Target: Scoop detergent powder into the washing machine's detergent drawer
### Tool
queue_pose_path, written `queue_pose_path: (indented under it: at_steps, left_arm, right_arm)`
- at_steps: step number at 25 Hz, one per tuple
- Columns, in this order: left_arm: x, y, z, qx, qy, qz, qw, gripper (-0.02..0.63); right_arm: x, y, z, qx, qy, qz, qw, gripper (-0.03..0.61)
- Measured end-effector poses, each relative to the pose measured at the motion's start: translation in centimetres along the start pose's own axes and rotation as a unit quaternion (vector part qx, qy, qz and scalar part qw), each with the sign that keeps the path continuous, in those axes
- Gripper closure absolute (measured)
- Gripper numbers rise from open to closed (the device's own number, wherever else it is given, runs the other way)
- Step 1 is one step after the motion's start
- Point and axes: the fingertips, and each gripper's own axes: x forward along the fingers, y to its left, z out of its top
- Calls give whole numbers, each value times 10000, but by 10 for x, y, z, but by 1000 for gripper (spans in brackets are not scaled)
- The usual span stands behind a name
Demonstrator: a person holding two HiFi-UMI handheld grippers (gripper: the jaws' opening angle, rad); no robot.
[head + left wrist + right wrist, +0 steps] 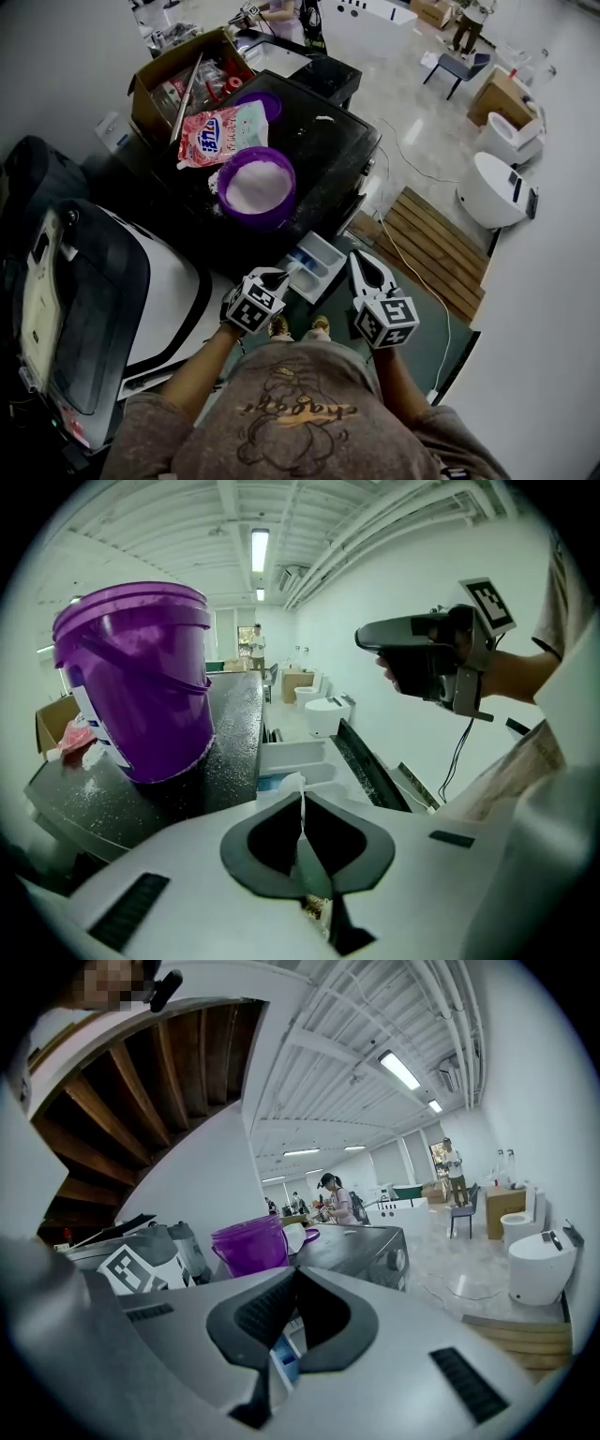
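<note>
Overhead, we see the left gripper (278,275) and the right gripper (358,258) held level, just in front of the washing machine (330,141). The open detergent drawer (317,264) sits between their tips. On the machine's dark top, at 11 o'clock from the drawer, stands the purple bucket (226,178) with white detergent powder (258,186) inside. A pink and white detergent bag (223,134) lies at 11 o'clock from the bucket, touching its rim, and a cardboard box (150,89) sits farther out the same way.

Looking along the left gripper (300,799), we find its jaws pressed together on a thin white piece (293,785) seen edge on; we cannot tell what it is. Beyond the jaws, at 12 o'clock, is the drawer (292,759), and the bucket (141,682) stands at 10 o'clock.

Looking along the right gripper (294,1274), we see its jaws meeting at the tips with nothing pinched. A blue part of the drawer (284,1358) shows through the gap below the tips, and the bucket (248,1246) stands at 11 o'clock.
</note>
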Motion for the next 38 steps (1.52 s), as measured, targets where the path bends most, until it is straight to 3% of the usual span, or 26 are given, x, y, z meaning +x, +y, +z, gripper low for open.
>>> queue_pose_path:
  at_steps: [6, 10, 14, 22, 26, 32, 38]
  left_arm:
    - [5, -7, -4, 780, 169, 248, 9965, 589]
    - [9, -12, -5, 1445, 276, 444, 9881, 589]
    - [10, -12, -6, 1731, 358, 584, 9825, 589]
    - [11, -8, -6, 1850, 439, 873, 9779, 589]
    - [12, -6, -9, 1765, 490, 864, 9793, 589]
    - [9, -10, -6, 2081, 579, 883, 9724, 589]
    - [11, -12, -9, 2092, 681, 854, 9717, 589]
  right_arm:
    - [-3, 1, -4, 18, 50, 30, 10000, 575]
    - [-7, -1, -6, 40, 85, 26, 10000, 575]
    - [-9, -2, -8, 64, 100, 38, 9999, 576]
    - [-13, -8, -12, 140, 116, 60, 9998, 576]
    - [-12, -7, -6, 126, 91, 11, 9999, 575]
    - [-13, -6, -1, 257, -17, 58, 9997, 575]
    - [-11, -8, -1, 251, 1, 55, 9997, 575]
